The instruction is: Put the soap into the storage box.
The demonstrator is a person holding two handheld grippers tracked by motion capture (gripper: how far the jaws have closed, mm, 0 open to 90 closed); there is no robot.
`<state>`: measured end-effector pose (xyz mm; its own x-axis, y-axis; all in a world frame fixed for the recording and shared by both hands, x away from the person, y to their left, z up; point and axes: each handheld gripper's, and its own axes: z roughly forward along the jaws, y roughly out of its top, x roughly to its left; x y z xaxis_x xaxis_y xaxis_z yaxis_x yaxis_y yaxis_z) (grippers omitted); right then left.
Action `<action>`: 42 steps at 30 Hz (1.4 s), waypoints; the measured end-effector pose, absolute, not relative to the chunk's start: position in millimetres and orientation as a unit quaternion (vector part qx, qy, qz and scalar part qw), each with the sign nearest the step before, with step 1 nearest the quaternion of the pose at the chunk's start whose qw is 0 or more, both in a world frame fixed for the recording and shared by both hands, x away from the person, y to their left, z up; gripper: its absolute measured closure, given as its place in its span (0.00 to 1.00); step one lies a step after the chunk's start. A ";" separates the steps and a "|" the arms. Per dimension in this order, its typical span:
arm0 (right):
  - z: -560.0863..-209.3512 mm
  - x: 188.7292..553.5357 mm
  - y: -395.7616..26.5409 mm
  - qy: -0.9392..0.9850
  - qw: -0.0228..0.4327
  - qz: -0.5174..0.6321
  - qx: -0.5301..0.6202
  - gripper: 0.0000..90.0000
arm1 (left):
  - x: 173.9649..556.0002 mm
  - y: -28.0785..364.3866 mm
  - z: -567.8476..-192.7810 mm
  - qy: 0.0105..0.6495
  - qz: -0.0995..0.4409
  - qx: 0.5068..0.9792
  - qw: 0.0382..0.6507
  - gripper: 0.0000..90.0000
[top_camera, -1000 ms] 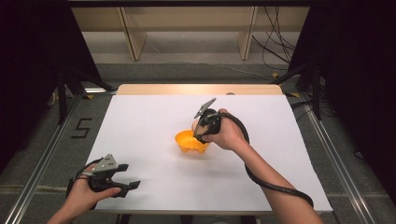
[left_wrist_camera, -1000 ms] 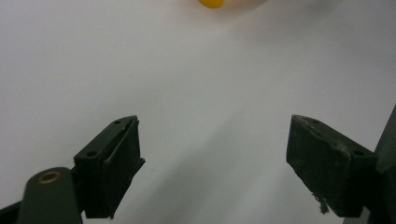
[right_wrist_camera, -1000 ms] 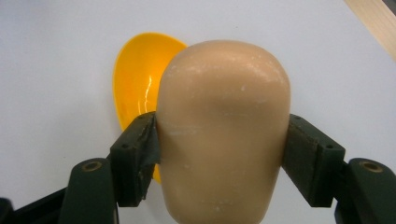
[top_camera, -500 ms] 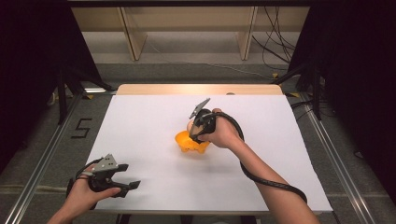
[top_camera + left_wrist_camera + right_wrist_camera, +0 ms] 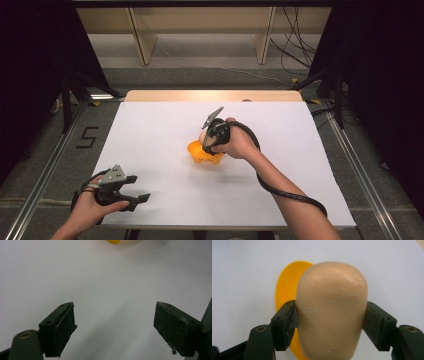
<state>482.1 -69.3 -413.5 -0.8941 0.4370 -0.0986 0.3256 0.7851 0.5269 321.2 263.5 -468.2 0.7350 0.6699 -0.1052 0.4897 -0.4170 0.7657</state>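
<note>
My right gripper [image 5: 206, 145] is shut on a smooth beige egg-shaped object [image 5: 332, 307], its pads pressing the two sides. It holds this beige object [image 5: 202, 136] just over an orange bowl [image 5: 201, 154] near the middle of the white table. In the right gripper view the orange bowl [image 5: 285, 287] lies under and behind the object. At the table's front left, my left gripper [image 5: 137, 188] stands open, held low in a hand. Its jaws are wide apart [image 5: 115, 327] over bare white surface, and the bowl's rim [image 5: 113, 241] peeks in far ahead.
The white table top [image 5: 160, 125] has a wooden strip [image 5: 210, 95] along its far edge. A black cable [image 5: 280, 190] trails from the right gripper along the forearm. Metal rails [image 5: 45, 165] run along both sides of the table on the floor.
The right gripper has shifted slightly to the left with the beige object, staying over the orange bowl. The left gripper has stayed put.
</note>
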 end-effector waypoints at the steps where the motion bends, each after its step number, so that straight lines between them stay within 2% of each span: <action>1: -413.7 481.7 -69.2 0.938 0.107 0.256 0.206 0.37 | 321.7 264.6 -467.7 0.342 0.111 0.840 0.407 0.19; 11: -419.0 483.3 -68.4 0.935 0.100 0.267 0.212 0.36 | 321.2 263.9 -468.0 0.347 0.109 0.834 0.414 0.19; 13: -417.4 482.7 -67.6 0.932 0.098 0.276 0.212 0.40 | 321.1 263.8 -468.0 0.347 0.109 0.834 0.414 0.19; 21: -409.6 480.3 -69.8 0.925 0.108 0.292 0.217 0.41 | 321.4 264.4 -467.7 0.345 0.110 0.836 0.412 0.19; 26: -408.0 474.1 -75.4 0.918 0.108 0.301 0.235 0.48 | 320.5 263.3 -468.0 0.352 0.106 0.831 0.416 0.19; 27: -405.4 470.7 -80.6 0.915 0.116 0.304 0.237 0.52 | 321.2 264.1 -467.8 0.345 0.110 0.834 0.416 0.19; 31: -404.0 459.6 -93.1 0.904 0.122 0.316 0.261 0.58 | 321.1 263.7 -468.0 0.346 0.110 0.834 0.415 0.19; 42: -412.4 421.4 -144.9 0.882 0.142 0.340 0.294 0.55 | 321.1 263.7 -469.3 0.358 0.106 0.830 0.414 0.19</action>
<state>421.4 -144.9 -412.4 -0.7872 0.6146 -0.0514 0.4214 0.5969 0.6827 321.1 263.7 -469.3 0.7212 0.6822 -0.1200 0.5068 -0.4017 0.7627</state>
